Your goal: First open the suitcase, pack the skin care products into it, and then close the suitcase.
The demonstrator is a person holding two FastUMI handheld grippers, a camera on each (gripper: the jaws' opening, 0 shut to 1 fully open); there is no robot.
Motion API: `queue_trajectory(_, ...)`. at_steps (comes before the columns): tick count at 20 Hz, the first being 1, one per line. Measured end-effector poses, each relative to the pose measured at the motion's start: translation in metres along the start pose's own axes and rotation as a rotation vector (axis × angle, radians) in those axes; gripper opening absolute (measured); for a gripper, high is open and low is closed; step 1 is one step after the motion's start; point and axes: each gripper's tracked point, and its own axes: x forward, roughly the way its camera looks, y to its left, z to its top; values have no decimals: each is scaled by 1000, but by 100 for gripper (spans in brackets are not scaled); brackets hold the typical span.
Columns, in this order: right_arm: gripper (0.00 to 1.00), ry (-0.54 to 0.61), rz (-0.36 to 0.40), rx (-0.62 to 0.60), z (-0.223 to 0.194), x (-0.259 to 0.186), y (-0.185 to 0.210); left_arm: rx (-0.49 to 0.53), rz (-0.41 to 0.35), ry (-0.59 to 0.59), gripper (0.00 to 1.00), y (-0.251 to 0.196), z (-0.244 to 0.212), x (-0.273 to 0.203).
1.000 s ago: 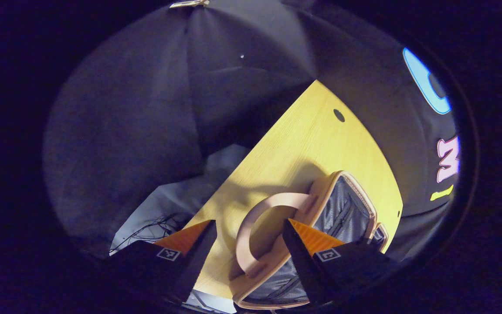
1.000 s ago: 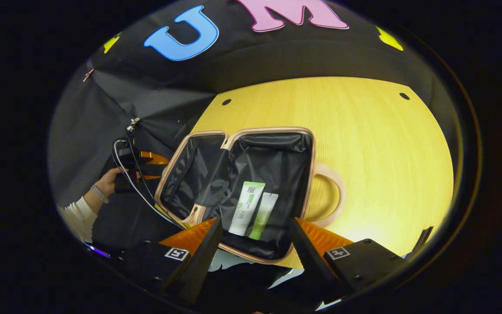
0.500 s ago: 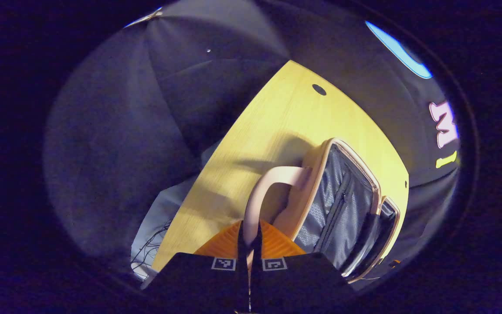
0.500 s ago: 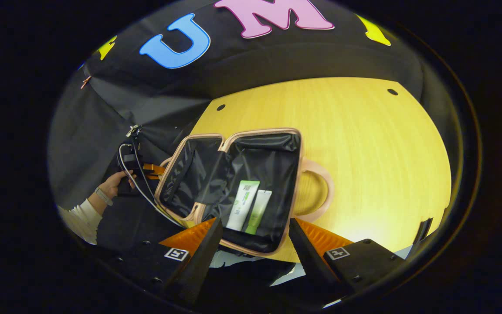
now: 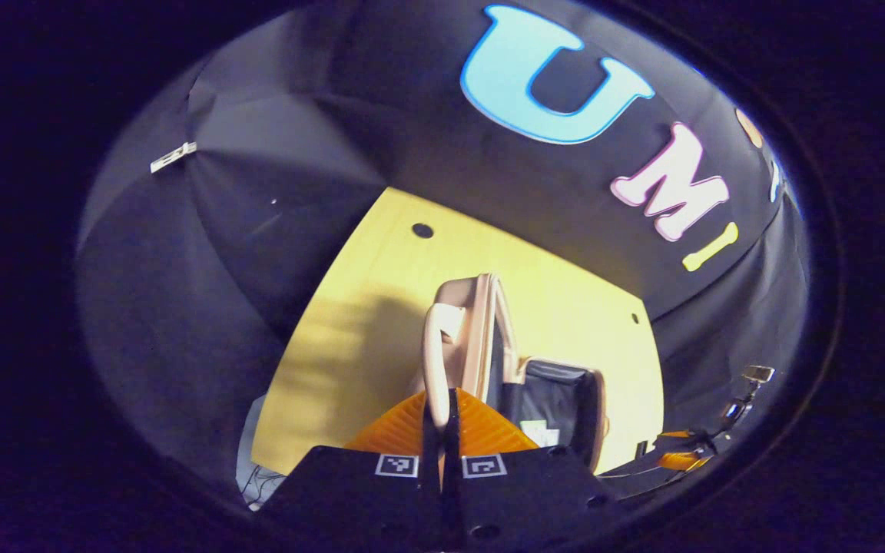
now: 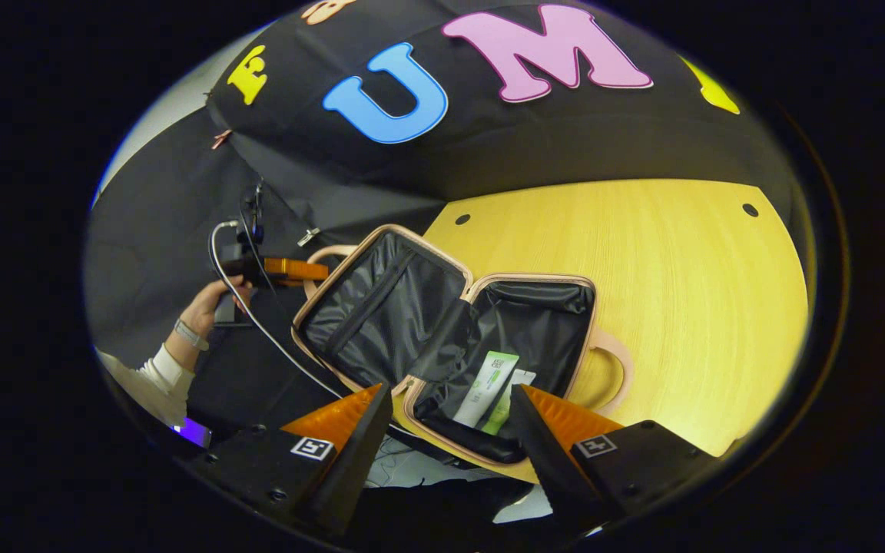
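Left gripper [image 5: 440, 415] clamps lid handle [image 5: 436, 361]; suitcase [image 6: 442, 338] half-raised.

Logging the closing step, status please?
Left gripper shut on lid handle, lid half raised. Right gripper open, hovering. Two tubes inside suitcase. Nothing in the way.

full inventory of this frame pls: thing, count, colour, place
suitcase: 1, pink shell, black lining, open on the table's near left part, left half raised.
suitcase handles: 2, pink, one on each half; the left half's is gripped.
skin care tubes: 2, white-green and pale green, side by side in the right half.
table: 1, yellow wood, dark holes near the far edge.
cable: 1, dark, hanging from the left claw.
left claw: 1, shut on the handle.
right claw: 1, open above the suitcase's near edge.
hand: 1, white sleeve, holding the left claw.
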Motion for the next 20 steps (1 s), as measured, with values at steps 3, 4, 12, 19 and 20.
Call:
queue_trajectory(3,97,-2,-17,-42,-4,-27,-19,51,-149,-27,6,-93,-4,-17)
queue_trajectory(4,97,-10,-15,-36,-6,-38,-25,82,-178,-17,6,-123,-11,-13)
queue_trajectory(12,97,-89,-94,79,-30,-113,-90,346,-302,227,7,-299,-137,88)
queue_trajectory(19,97,-129,-169,146,-52,-171,-148,545,-105,417,8,-331,-223,159)
queue_trajectory(20,97,-133,-184,143,-54,-176,-156,519,-108,418,10,-337,-220,155)
